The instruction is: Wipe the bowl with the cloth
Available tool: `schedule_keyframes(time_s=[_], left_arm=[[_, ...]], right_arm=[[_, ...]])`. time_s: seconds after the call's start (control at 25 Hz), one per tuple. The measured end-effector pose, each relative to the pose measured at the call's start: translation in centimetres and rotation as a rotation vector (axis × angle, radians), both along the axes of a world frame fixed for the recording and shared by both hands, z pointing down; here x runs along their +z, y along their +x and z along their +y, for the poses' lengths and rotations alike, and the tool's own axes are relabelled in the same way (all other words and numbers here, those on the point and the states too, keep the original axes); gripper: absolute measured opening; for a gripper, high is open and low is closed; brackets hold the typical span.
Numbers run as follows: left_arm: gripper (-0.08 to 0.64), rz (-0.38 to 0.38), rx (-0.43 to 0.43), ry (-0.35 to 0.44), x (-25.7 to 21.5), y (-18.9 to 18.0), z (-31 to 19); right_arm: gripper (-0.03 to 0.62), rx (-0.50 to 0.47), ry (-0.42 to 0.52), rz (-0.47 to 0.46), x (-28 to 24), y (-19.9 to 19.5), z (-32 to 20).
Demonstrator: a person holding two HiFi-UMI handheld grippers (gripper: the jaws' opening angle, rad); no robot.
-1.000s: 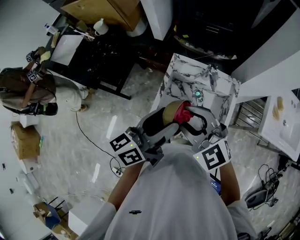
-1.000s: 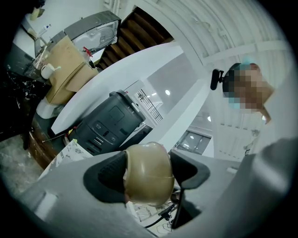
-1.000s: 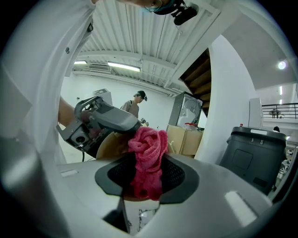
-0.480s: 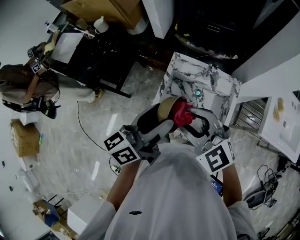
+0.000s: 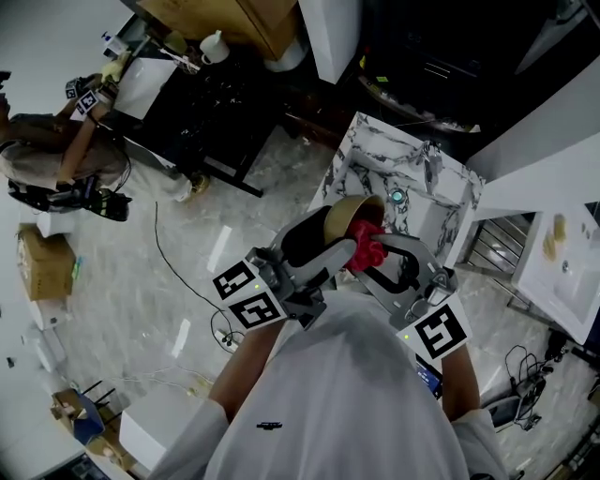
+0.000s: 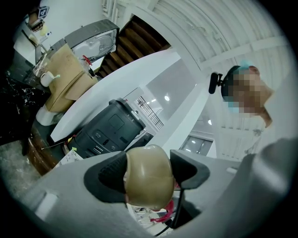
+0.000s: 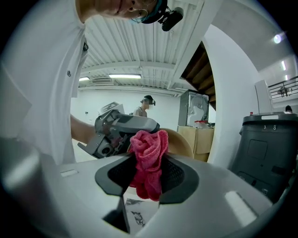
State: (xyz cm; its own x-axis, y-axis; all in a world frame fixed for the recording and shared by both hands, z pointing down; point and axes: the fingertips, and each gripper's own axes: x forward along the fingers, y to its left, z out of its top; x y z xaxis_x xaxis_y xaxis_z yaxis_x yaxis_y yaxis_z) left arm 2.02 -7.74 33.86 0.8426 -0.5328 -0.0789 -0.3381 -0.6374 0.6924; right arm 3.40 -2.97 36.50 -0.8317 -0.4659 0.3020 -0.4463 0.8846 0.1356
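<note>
A tan bowl (image 5: 349, 213) is held up in the air, tilted on its side above the marble table (image 5: 375, 155). My left gripper (image 5: 323, 251) is shut on the bowl's rim (image 6: 148, 175), which fills the space between its dark pads. My right gripper (image 5: 373, 251) is shut on a bunched pink-red cloth (image 5: 364, 242). The cloth (image 7: 148, 160) presses against the bowl (image 7: 180, 139) at its open side. In the right gripper view the left gripper (image 7: 122, 130) sits just beyond the cloth.
A small teal-ringed object (image 5: 397, 197) lies on the marble table. A dark grey bin (image 7: 265, 148) stands to the right. A wooden cabinet (image 5: 220, 21) and a black desk (image 5: 202, 108) lie beyond. Another person (image 5: 56, 159) stands far left. Cables (image 5: 178, 272) trail across the floor.
The bowl and cloth have shifted slightly right and down in the head view, staying pressed together. The person at far left has moved upward.
</note>
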Motion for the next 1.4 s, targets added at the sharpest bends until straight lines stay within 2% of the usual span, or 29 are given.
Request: schedule_keyframes(time_s=[0.16, 0.32, 0.56, 0.72, 0.84, 1.0, 1.2, 1.28, 1.4], left_arm=[[0.304, -0.007, 0.03, 0.011, -0.1, 0.6, 0.5], [0.304, -0.008, 0.07, 0.009, 0.0, 1.2, 1.5], [0.304, -0.035, 0.088, 0.006, 0.6, 1.2, 2.5], [0.305, -0.044, 0.064, 0.029, 0.3, 0.6, 2.3], [0.305, -0.043, 0.042, 0.042, -0.1, 0.1, 2.2], [0.305, -0.032, 0.046, 0.044, -0.6, -0.2, 2.1], [0.305, -0.019, 0.045, 0.035, -0.4, -0.7, 1.4], [0.305, -0.015, 0.04, 0.033, -0.5, -0.8, 1.1], [0.305, -0.022, 0.038, 0.04, -0.7, -0.8, 0.9]], right_arm=[[0.147, -0.002, -0.012, -0.043, -0.1, 0.2, 0.0], [0.147, 0.041, 0.007, -0.1, -0.3, 0.2, -0.5], [0.147, 0.086, 0.044, -0.076, -0.1, 0.2, -1.1], [0.147, 0.127, 0.051, -0.064, -0.4, 0.2, -2.2], [0.15, 0.112, 0.038, -0.042, -0.5, 0.1, -2.6], [0.15, 0.095, 0.047, 0.069, 0.3, -0.1, -2.0], [0.15, 0.066, 0.048, 0.117, 0.8, -0.4, -1.6], [0.149, 0.041, 0.052, 0.124, 0.8, -0.7, -1.1], [0.15, -0.003, 0.069, 0.083, 0.1, -1.5, -0.3]])
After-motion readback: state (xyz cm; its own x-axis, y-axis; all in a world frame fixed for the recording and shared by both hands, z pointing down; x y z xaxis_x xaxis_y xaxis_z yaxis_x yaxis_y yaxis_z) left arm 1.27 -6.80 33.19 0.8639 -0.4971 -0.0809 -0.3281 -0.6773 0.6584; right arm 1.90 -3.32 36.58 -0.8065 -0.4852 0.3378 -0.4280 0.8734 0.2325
